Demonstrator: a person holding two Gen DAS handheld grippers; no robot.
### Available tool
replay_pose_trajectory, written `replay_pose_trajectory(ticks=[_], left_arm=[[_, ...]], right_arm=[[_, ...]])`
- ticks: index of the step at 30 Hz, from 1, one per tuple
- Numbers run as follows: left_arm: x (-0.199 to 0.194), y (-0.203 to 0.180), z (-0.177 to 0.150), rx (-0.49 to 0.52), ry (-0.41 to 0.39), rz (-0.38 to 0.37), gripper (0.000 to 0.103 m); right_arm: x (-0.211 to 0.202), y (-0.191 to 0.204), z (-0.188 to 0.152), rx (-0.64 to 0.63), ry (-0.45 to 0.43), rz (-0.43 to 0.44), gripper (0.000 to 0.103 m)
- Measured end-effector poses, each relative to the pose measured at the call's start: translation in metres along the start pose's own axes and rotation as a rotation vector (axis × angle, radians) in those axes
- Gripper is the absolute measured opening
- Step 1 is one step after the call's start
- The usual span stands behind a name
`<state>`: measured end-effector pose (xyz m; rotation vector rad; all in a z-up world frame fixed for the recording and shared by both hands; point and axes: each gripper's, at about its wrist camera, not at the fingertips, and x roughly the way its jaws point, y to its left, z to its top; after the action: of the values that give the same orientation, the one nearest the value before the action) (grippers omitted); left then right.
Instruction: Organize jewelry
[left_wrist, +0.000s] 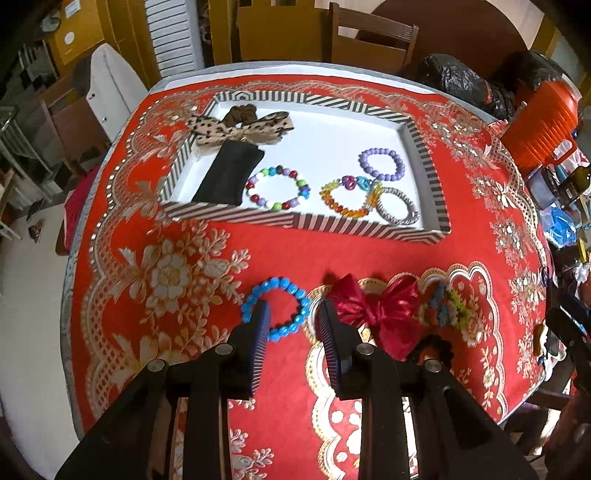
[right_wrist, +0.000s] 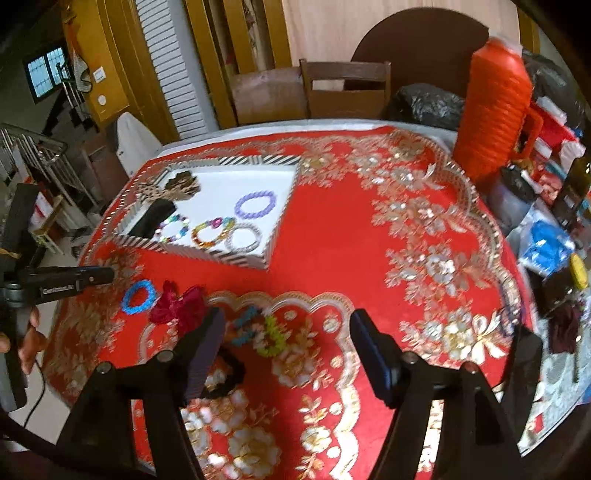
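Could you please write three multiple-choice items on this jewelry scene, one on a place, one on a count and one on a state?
1. Where does the blue bead bracelet lie?
A. in the striped tray
B. on the red tablecloth, in front of the tray
C. on a chair

2. How many ring-shaped bracelets lie in the striped tray?
A. two
B. four
C. six

3. How does the right claw stand?
A. open, with nothing between its fingers
B. shut on the red bow
C. shut on a black scrunchie

Answers: 1 B, it rests on the red tablecloth beside the red bow. 2 B, multicolour, amber, purple and silver rings show. 3 A, bare cloth shows between the fingers.
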<state>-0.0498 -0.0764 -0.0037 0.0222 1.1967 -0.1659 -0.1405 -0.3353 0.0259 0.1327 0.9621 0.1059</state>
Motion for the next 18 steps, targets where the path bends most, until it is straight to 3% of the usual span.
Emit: replay_pose_trajectory(ticks=[11,18], left_arm=[[-0.002,0.048,-0.022,-0.107,0.051,-0.051,0.009],[0.013,0.056,-0.027,-0.143,0.094,-0.084,0.009]], right_arm=[[0.012,0.012,-0.012,-0.032,0.057,0.032,0.073],[0.034,0.014,-0.018,-0.045,0.103,0.035,0.073]])
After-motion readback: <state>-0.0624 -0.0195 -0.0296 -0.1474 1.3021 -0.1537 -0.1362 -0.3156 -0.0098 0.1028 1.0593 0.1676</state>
